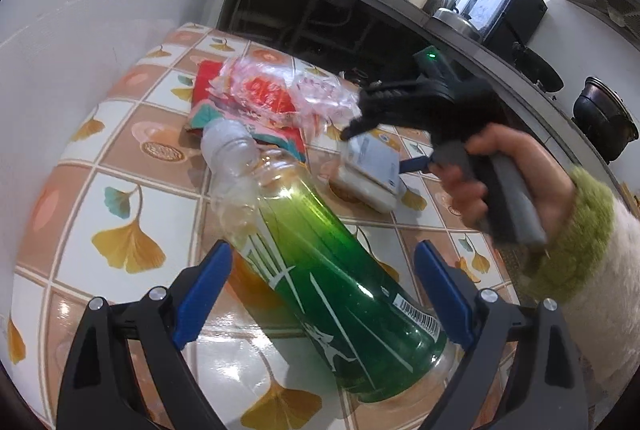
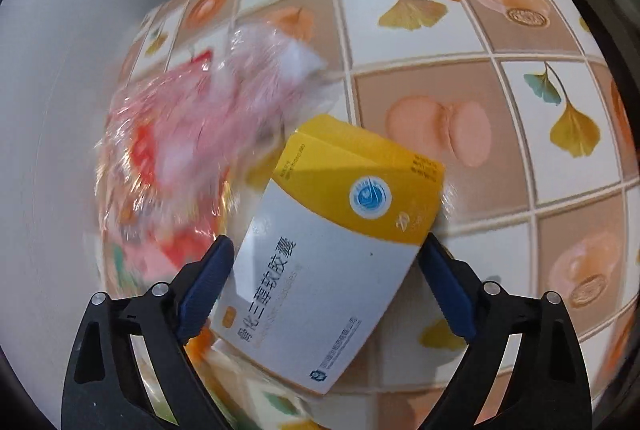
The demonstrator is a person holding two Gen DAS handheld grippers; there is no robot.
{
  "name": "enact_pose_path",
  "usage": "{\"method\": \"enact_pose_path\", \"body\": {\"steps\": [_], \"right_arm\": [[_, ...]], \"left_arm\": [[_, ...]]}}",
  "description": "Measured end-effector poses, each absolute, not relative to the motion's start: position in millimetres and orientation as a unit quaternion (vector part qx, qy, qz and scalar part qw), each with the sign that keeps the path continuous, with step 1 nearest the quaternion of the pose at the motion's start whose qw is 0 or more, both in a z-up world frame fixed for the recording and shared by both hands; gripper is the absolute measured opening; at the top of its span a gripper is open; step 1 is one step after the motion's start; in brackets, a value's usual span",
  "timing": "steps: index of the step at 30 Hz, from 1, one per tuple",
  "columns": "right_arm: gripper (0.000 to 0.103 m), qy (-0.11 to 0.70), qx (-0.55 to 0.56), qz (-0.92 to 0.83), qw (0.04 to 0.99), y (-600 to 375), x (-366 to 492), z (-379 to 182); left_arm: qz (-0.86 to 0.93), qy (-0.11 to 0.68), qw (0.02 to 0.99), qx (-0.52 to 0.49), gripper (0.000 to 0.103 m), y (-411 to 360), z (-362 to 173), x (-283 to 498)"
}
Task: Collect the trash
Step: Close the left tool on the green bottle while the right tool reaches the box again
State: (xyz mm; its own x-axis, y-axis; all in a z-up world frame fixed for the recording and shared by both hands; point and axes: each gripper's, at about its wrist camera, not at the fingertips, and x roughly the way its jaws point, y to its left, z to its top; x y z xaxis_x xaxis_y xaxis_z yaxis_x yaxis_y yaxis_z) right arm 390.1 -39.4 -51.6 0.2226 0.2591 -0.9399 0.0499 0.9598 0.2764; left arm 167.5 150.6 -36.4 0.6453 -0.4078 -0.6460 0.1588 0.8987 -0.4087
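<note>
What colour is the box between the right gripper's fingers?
Box: yellow top band, white lower part. Clearest in the right wrist view.

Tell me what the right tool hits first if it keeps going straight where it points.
Probably the yellow and white box, which already sits between the right tool's open fingers, with the tablecloth just behind it.

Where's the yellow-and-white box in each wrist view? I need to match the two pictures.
Left wrist view: yellow-and-white box lies right of centre on the table, past the green bottle, under the right hand-held gripper.
Right wrist view: it fills the lower centre, between the blue pads.
Shared landmark: the crumpled pink-and-red plastic wrapper, just left of the box in both.
</note>
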Motion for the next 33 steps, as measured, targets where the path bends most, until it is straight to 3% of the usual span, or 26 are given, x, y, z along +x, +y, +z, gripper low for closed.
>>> {"method": "enact_pose_path", "body": {"steps": [8, 12, 16, 26, 30, 33], "right_arm": [[0.086, 0.573, -0.081, 0.128, 0.806, -12.9, 337.6, -38.4], [0.078, 0.547, -0.131, 0.146, 0.814, -4.5, 313.4, -35.3], [0.067, 0.534, -0.146, 0.154, 0.818, -5.9, 295.5, -32.9], [0.062, 0.525, -0.11, 0.182, 0.824, -20.5, 269.0, -28.3], [0.046, 0.527, -0.092, 0.197, 0.822, -24.3, 249.7, -23.9], [0.045, 0.536, -0.075, 0.212, 0.814, -26.5, 231.5, -26.5]], "left_arm": [[-0.12, 0.411, 0.891, -0.152, 0.09, 139.6, -44.1, 187.4], [-0.097, 0.421, 0.893, -0.125, 0.087, 132.7, -48.0, 194.1], [-0.091, 0.425, 0.891, -0.134, 0.08, 136.1, -50.9, 193.3], [-0.097, 0.435, 0.883, -0.143, 0.067, 144.8, -47.4, 169.4], [-0.104, 0.44, 0.876, -0.167, 0.063, 152.8, -47.6, 151.0], [-0.112, 0.446, 0.87, -0.181, 0.061, 158.3, -48.0, 134.8]]}}
